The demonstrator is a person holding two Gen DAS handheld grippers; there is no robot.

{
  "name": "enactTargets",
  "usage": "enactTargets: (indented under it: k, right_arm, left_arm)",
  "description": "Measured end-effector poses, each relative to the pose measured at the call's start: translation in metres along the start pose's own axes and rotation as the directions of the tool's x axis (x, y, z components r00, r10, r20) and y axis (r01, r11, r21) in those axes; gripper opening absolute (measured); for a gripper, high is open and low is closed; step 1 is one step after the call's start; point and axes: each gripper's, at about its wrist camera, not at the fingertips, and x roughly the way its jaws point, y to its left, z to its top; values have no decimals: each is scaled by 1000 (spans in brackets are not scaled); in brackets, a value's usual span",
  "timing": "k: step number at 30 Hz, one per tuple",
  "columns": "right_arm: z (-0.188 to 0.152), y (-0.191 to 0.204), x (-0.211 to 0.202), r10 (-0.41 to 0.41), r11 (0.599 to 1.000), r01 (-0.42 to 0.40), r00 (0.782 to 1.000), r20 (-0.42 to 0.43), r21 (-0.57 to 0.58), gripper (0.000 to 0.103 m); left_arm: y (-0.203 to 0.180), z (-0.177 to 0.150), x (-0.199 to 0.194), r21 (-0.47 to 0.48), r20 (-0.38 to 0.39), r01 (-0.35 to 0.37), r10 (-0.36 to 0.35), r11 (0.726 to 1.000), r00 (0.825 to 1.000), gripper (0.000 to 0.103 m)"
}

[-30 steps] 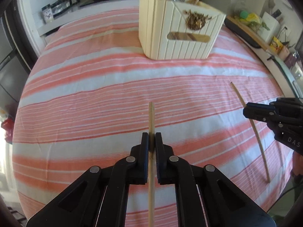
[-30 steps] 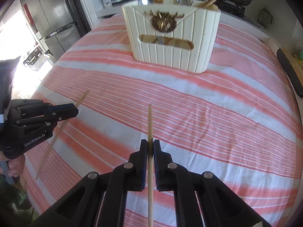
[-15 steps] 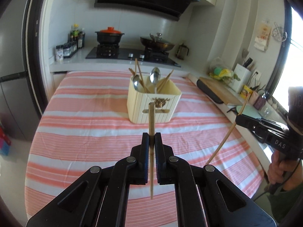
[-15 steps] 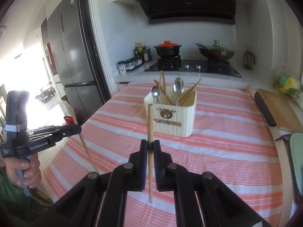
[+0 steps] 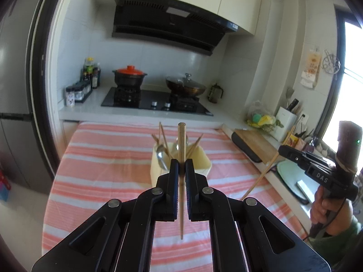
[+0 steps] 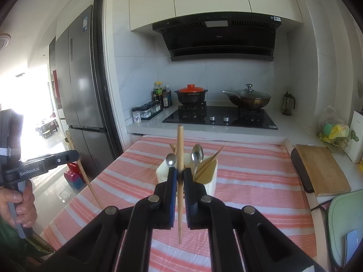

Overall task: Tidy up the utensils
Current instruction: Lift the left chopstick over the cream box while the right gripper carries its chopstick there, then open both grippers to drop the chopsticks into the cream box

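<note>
Two chopsticks are up off the cloth (image 5: 109, 181). My left gripper (image 5: 181, 165) is clamped on one chopstick (image 5: 181, 140); my right gripper (image 6: 179, 173) pinches the other chopstick (image 6: 180, 145). Both sticks stand near upright before the cream holder (image 6: 211, 181), which carries spoons (image 6: 197, 153).

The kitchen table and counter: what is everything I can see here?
Wooden chopsticks: two, tan, one clamped in each claw.
Cream ribbed utensil holder: one, mid-table, holding spoons and chopsticks.
Striped tablecloth: one, orange and white.
Black clay pot with orange lid: one, on the hob.
Lidded dark wok: one, on the hob.
Wooden cutting board: one, right counter.
Left claw: black, shut.
Right claw: black, shut.
</note>
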Motion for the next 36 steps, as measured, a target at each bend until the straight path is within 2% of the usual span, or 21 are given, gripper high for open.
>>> enactTargets:
  k: [6, 9, 12, 15, 18, 21, 23, 25, 26, 27, 28, 29, 30, 31, 33, 35, 36]
  right_arm:
    - [64, -14, 27, -20, 1000, 22, 996, 84, -11, 6]
    - [90, -24, 51, -29, 1000, 29, 993, 115, -2, 6]
    - [100, -34, 83, -23, 1000, 22, 993, 117, 7, 6]
    - [97, -45, 125, -18, 1000, 17, 998, 55, 18, 6]
    - [81, -58, 171, 14, 998, -9, 997, -73, 60, 6]
    - [55, -68, 215, 39, 996, -20, 977, -210, 91, 6]
    - [38, -71, 241, 40, 996, -13, 955, -293, 93, 7]
    - [26, -74, 262, 40, 995, -6, 936, -348, 98, 9]
    - [22, -75, 270, 33, 995, 2, 931, -364, 96, 10]
    - [20, -74, 273, 30, 995, 7, 930, -367, 98, 21]
    - [19, -75, 273, 33, 994, 8, 932, -360, 111, 41]
    - [19, -76, 268, 37, 992, 7, 940, -338, 128, 51]
    - [21, -78, 260, 36, 990, 8, 951, -308, 141, 57]
    - [24, -79, 252, 29, 990, 13, 958, -285, 142, 57]
    - [29, -77, 232, 11, 992, 22, 967, -254, 124, 57]
    - [31, -72, 202, -14, 994, 37, 978, -209, 106, 58]
    - [32, -68, 187, -28, 994, 47, 982, -188, 98, 61]
  left_arm:
    - [-9, 72, 18, 39, 138, -47, 41, 998, 990, 4]
    - [-12, 98, 49, 44, 151, -60, 52, 997, 987, 4]
    - [-15, 107, 89, 46, 145, -90, 82, 995, 986, 4]
    - [-10, 102, 137, 32, 77, -92, 89, 995, 993, 4]
    - [-5, 85, 185, 32, -30, -90, 91, 995, 995, 4]
    - [1, 62, 227, 32, -138, -99, 102, 995, 985, 4]
    - [7, 47, 250, 18, -202, -98, 100, 995, 974, 5]
    - [11, 35, 265, 7, -246, -115, 113, 993, 963, 6]
    - [13, 29, 268, 3, -259, -125, 122, 992, 958, 14]
    - [16, 25, 268, -2, -267, -130, 125, 991, 956, 31]
    - [16, 24, 263, -4, -264, -133, 127, 991, 956, 41]
    - [17, 21, 255, 0, -250, -138, 133, 990, 959, 59]
    - [15, 21, 245, 12, -228, -144, 143, 989, 963, 70]
    - [13, 20, 234, 34, -202, -153, 156, 988, 967, 73]
    - [6, 14, 204, 86, -149, -188, 199, 978, 969, 88]
    - [-3, 6, 173, 133, -90, -236, 249, 962, 964, 101]
    - [-9, 1, 157, 158, -54, -271, 283, 949, 958, 102]
